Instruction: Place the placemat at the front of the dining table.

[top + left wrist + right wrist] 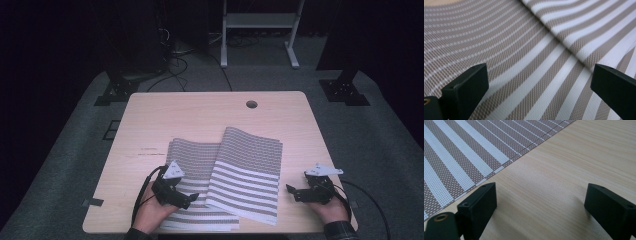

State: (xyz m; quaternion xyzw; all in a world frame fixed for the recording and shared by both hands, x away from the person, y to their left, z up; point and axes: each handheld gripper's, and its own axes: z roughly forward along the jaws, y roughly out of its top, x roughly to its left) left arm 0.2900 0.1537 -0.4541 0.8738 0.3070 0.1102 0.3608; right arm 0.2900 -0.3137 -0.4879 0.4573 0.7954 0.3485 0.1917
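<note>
Two brown-and-white striped woven mats lie on the wooden table [200, 115]. The right mat [247, 175] overlaps the edge of the left mat [192, 155]. My left gripper [190, 200] hovers low over the near part of the left mat, open, with nothing between its jaws. In the left gripper view the left mat [499, 50] lies under the left gripper [539, 82], and the right mat's edge [599, 30] crosses at the upper right. My right gripper [292, 192] stands open over bare wood just right of the right mat [461, 157]. Nothing sits inside the right gripper [540, 202].
A round cable hole [251, 104] sits near the table's far edge. Behind the table stand a white metal frame [260, 30], black stand feet [345, 92] and loose cables [175, 65] on grey carpet. Bare wood [574, 157] lies right of the mats.
</note>
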